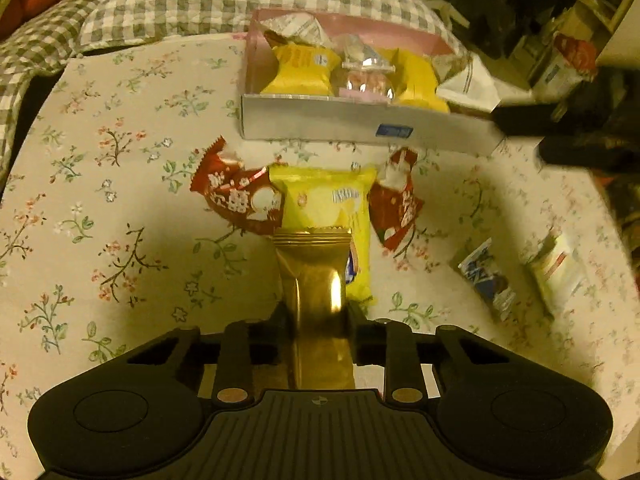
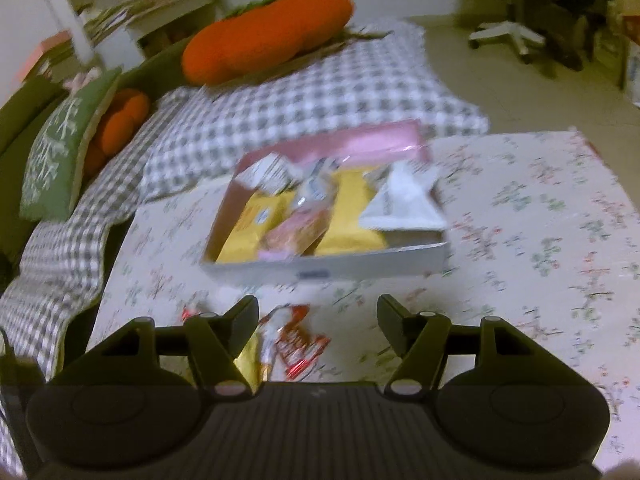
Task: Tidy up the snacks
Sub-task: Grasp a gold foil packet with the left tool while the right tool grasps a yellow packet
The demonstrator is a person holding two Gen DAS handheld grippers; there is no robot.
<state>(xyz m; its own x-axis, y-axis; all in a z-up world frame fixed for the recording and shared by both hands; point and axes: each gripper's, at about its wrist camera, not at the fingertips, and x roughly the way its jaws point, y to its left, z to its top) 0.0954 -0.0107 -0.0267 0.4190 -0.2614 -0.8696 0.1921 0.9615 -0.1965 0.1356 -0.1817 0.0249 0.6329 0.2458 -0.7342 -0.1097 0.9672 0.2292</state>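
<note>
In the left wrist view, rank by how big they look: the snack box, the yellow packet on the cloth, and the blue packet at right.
1. snack box, clearly largest.
2. yellow packet, partly hidden by the gold packet in the left gripper.
3. blue packet, smallest, though blurred.

Dim yellowish light, fisheye-bent edges, right view motion-blurred

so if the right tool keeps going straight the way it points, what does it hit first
Probably the red snack packet lying on the floral tablecloth between the open right tool's fingers; the snack box sits beyond it. Blur makes depth uncertain.
</note>
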